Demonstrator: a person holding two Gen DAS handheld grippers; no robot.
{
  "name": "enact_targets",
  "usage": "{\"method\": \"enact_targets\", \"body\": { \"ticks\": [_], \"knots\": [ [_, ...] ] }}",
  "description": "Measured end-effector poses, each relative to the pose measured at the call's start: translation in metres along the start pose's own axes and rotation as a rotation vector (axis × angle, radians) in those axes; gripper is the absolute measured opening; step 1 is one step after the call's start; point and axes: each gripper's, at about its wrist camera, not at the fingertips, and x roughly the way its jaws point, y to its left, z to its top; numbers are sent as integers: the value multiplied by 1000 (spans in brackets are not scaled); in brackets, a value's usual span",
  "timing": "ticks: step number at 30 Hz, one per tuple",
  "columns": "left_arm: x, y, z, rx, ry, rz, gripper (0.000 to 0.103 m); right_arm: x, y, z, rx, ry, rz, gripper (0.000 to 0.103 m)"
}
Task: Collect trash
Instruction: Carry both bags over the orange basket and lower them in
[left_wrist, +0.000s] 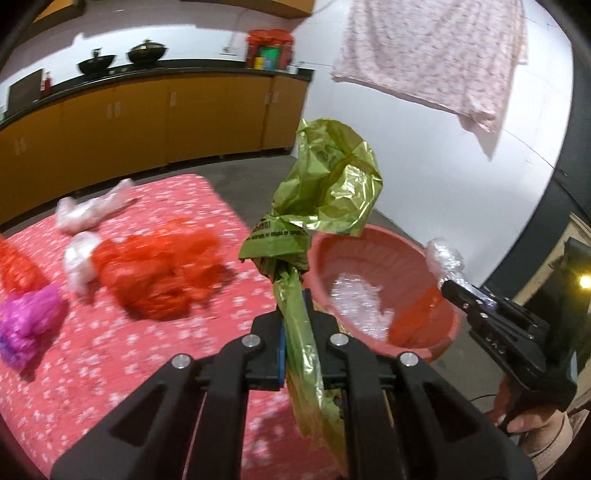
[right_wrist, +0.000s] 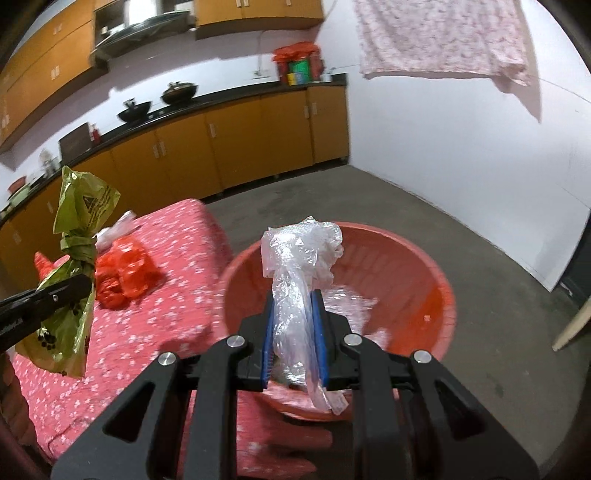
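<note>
Clear bag (right_wrist: 295, 295) is gripped by right tool (right_wrist: 293, 343) directly over basin (right_wrist: 424, 269); green bag (left_wrist: 314, 221) gripped left, left of rim.

Green bag (left_wrist: 325, 192): thin glossy plastic film, crinkled. Clear bag (right_wrist: 299, 254): transparent shiny plastic, wrinkled; basin (right_wrist: 439, 291): smooth glossy red plastic. Table cover (left_wrist: 122, 354): matt printed cloth; floor (right_wrist: 424, 218): rough, dull concrete.

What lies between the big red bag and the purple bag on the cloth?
Only bare flowered cloth lies between red bag and purple bag, seen in the left wrist view.
</note>
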Motion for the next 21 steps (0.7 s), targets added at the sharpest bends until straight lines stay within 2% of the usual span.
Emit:
{"method": "enact_targets", "body": {
  "ticks": [7, 21],
  "knots": [
    [28, -37, 7, 56, 28, -53, 9, 2, -21, 4, 33, -14, -34, 19],
    [83, -61, 18, 95, 74, -115, 9, 15, -42, 9, 72, -29, -24, 19]
  ]
}}
